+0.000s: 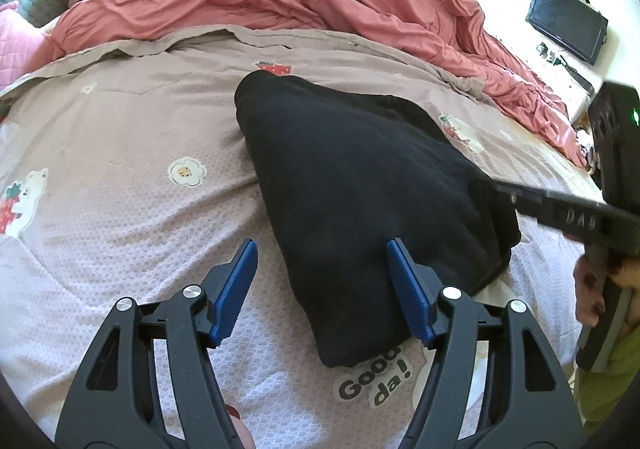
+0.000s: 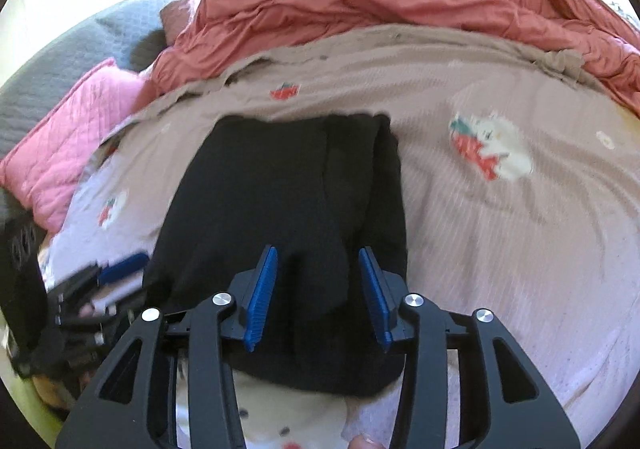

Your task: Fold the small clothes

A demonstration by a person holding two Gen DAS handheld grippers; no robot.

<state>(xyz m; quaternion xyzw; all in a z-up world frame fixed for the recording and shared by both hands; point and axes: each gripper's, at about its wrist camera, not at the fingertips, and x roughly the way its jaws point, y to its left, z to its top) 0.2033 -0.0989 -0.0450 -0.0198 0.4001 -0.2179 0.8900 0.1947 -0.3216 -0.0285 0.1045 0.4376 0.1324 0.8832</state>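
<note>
Folding looks nearly done: black cloth (image 1: pixel 360 185) lies folded mid-bed (image 1: pixel 120 209), left tongs (image 1: pixel 322 289) wide apart over its near corner, right tongs (image 2: pixel 318 293) partly apart over its near edge, holding nothing, so next comes another tidy fold.

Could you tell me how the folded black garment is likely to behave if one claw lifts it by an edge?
The black garment is soft, layered cloth, so it would probably droop and unfold rather than hold its shape. It looks light for its size. On the textured bedspread it would more likely bunch than slide if pushed. Both claws, left and right, stand open over it.
</note>
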